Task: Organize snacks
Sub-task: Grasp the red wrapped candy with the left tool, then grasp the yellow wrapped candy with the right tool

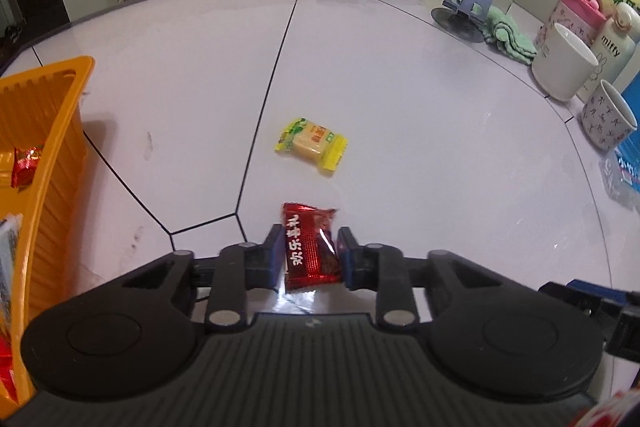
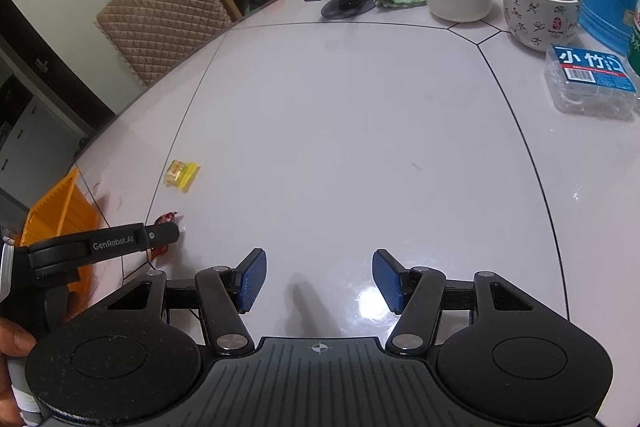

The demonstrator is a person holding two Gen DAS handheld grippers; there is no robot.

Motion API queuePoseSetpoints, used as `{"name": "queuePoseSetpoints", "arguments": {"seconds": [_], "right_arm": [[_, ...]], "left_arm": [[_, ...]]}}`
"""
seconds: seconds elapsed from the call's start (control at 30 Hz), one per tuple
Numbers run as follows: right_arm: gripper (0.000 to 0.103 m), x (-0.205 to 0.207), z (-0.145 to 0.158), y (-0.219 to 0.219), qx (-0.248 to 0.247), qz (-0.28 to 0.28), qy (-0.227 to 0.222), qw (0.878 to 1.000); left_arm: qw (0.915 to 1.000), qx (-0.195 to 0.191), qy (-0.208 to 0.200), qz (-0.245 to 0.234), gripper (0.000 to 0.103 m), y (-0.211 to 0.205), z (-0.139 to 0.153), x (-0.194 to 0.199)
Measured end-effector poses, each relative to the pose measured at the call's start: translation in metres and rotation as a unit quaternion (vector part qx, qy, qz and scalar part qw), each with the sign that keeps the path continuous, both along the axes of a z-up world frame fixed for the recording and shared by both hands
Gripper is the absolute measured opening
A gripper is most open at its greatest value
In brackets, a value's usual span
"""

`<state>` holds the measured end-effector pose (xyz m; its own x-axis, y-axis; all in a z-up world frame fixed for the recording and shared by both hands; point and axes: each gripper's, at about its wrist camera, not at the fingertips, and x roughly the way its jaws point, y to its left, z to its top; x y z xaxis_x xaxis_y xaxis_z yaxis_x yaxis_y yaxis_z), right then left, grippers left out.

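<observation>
Two snacks lay on the white table (image 1: 400, 75); the left gripper (image 1: 307, 251) had squeezed shut on the red candy (image 1: 308, 247); the slippery wrapper could slide out on the way to the orange basket (image 1: 48, 131); one yellow candy (image 1: 312, 143) waited nearby; the right gripper (image 2: 319, 281) hung half open, holding nothing.

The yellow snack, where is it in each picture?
Left wrist view: the yellow snack lies mid-picture on the white table, beyond the red snack.
Right wrist view: the yellow snack lies far left.
Shared landmark: the orange basket.
</observation>
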<state>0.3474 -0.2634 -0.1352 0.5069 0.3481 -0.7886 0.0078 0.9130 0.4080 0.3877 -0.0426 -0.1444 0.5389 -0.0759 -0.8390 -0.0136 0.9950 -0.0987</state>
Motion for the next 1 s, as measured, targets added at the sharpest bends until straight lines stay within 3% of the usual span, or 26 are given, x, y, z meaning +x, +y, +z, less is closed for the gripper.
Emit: {"name": "queuePoseSetpoints", "arguments": {"seconds": [0.3, 0.47, 0.77, 1.0], "right_arm": [[0.059, 0.012, 0.000, 0.025, -0.004, 0.046, -0.020, 0.999], [0.059, 0.032, 0.003, 0.047, -0.002, 0.093, -0.065, 0.994], [0.059, 0.073, -0.005, 0.108, -0.027, 0.217, -0.142, 0.965], [0.058, 0.093, -0.016, 0.144, -0.061, 0.272, -0.162, 0.946]], "left_arm": [[0.9998, 0.016, -0.010, 0.004, 0.023, 0.014, 0.008, -0.001], [0.9992, 0.030, -0.021, 0.018, 0.023, 0.027, 0.018, 0.000], [0.9980, 0.039, -0.033, 0.038, 0.023, 0.047, 0.027, 0.009], [0.9976, 0.037, -0.031, 0.050, 0.023, 0.060, 0.026, 0.015]]}}
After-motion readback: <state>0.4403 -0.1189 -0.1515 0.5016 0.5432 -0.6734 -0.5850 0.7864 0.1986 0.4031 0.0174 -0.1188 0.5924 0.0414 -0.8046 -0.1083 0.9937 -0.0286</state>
